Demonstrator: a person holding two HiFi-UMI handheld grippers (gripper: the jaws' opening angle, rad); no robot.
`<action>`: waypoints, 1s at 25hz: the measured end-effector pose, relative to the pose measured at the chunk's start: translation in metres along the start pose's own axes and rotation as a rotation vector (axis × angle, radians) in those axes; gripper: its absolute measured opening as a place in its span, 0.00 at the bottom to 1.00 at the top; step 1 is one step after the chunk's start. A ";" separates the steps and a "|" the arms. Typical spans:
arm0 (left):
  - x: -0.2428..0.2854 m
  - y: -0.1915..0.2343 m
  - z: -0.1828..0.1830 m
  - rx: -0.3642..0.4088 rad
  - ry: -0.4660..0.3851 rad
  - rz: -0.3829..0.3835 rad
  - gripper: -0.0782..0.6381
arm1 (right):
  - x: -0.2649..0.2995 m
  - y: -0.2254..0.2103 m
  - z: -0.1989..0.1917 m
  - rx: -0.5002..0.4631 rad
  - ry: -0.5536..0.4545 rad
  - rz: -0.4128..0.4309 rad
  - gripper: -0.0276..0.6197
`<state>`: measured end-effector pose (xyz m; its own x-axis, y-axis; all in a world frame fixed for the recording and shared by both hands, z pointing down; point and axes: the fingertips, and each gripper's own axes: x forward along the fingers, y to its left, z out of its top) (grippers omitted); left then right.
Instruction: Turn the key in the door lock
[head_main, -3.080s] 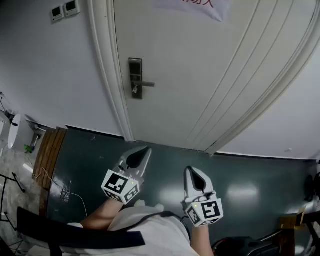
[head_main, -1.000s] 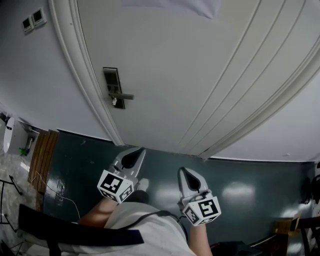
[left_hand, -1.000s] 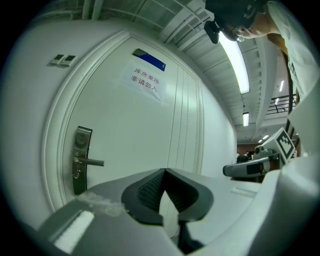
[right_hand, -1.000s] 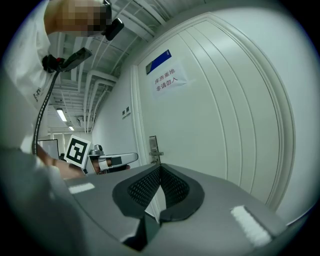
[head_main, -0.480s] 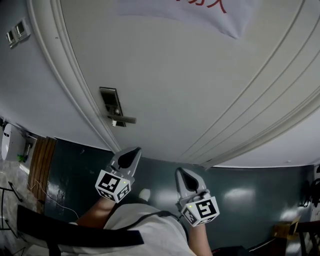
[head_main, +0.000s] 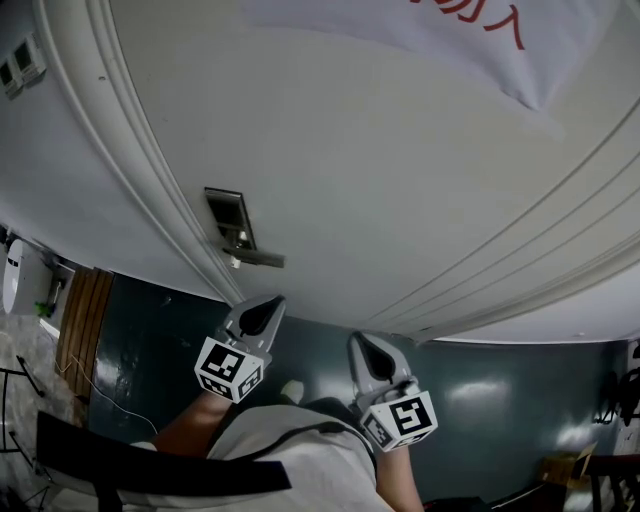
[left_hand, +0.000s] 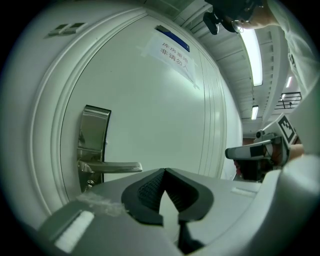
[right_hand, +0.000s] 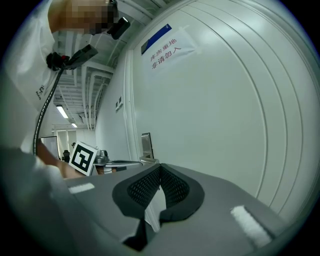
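A white paper notice (left_hand: 172, 54) on the white panelled door (head_main: 400, 170) carries two lines of red characters, the lower reading 非请勿入, under one blue strip (left_hand: 172, 39). One silver metal lock plate (head_main: 229, 214) with one lever handle (head_main: 262, 259) sits at the door's left edge. The keyhole part (left_hand: 89, 183) lies just below the lever, and the key is too small to make out. Two wall panels (head_main: 20, 60) hang left of the frame. The left gripper (head_main: 268, 300) and right gripper (head_main: 360, 340) both have their jaws pressed together on nothing, apart from the lock.
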<state>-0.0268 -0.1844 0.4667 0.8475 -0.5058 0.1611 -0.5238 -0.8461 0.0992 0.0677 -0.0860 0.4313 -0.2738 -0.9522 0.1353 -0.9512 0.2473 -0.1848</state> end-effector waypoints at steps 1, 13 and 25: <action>0.001 0.003 0.000 0.004 -0.001 0.008 0.12 | 0.002 -0.001 -0.001 0.003 0.001 0.003 0.06; -0.005 0.035 -0.008 0.087 0.019 0.210 0.12 | 0.025 -0.003 0.008 -0.031 0.013 0.140 0.06; -0.017 0.074 -0.030 0.340 0.148 0.454 0.12 | 0.048 0.003 0.011 -0.080 0.037 0.346 0.06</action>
<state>-0.0820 -0.2333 0.5005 0.5113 -0.8218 0.2514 -0.7538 -0.5694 -0.3281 0.0528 -0.1330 0.4264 -0.5849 -0.8031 0.1137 -0.8092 0.5683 -0.1490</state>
